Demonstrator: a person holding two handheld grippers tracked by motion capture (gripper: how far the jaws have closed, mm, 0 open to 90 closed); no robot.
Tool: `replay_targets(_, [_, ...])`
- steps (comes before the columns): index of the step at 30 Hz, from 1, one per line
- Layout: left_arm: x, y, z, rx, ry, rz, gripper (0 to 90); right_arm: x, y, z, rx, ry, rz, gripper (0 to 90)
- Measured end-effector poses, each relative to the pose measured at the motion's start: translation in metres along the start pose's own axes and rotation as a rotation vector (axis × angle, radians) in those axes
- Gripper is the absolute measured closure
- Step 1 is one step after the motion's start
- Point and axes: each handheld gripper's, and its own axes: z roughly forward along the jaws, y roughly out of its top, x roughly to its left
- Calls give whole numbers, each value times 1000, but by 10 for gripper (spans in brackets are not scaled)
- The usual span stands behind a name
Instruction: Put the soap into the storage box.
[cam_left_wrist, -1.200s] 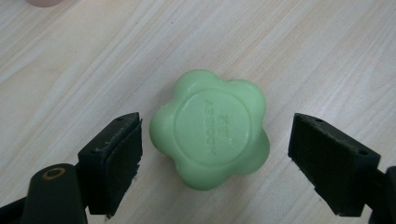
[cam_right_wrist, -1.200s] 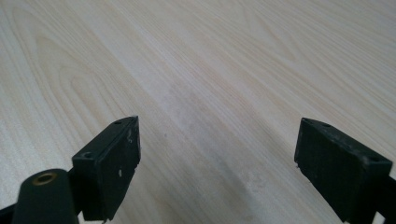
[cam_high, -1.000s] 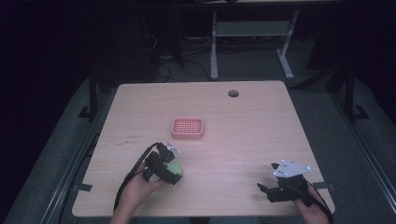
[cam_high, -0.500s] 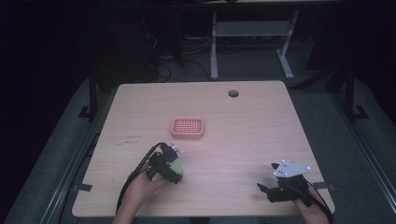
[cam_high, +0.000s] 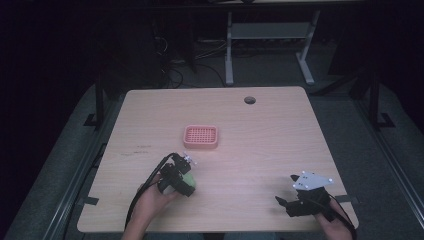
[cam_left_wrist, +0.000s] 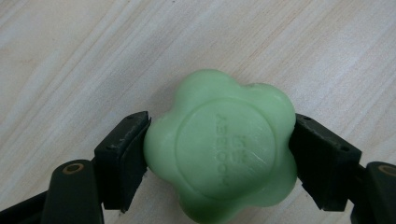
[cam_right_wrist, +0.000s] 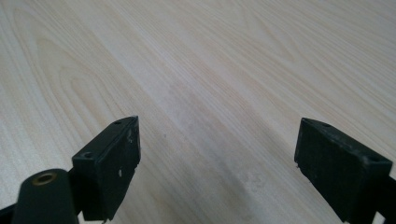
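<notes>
Both tongs unmoved since earlier: left tongs (cam_left_wrist: 219, 154) clamped on green soap (cam_left_wrist: 222, 149), right tongs (cam_right_wrist: 217, 168) wide open, empty

A light wooden table (cam_high: 260, 135) is seen. A pink grid tray (cam_high: 200, 137) is laid near its centre
</notes>
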Motion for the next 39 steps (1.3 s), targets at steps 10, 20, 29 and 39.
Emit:
replay_targets(10, [1,0,2,5,-6,-4,253,0,0,0,-3,-1,-5,138])
replay_targets(20, [2,1,3,8,-13,-18,261,0,0,-1,-6,-2,-3,138])
replay_targets(29, [2,1,2,8,-19,-27,265,0,0,-1,-12,-5,-4,138])
replay_targets(39, [-1,2,-3,-4,2,-4,266,-1,-1,-1,-7,-1,1,138])
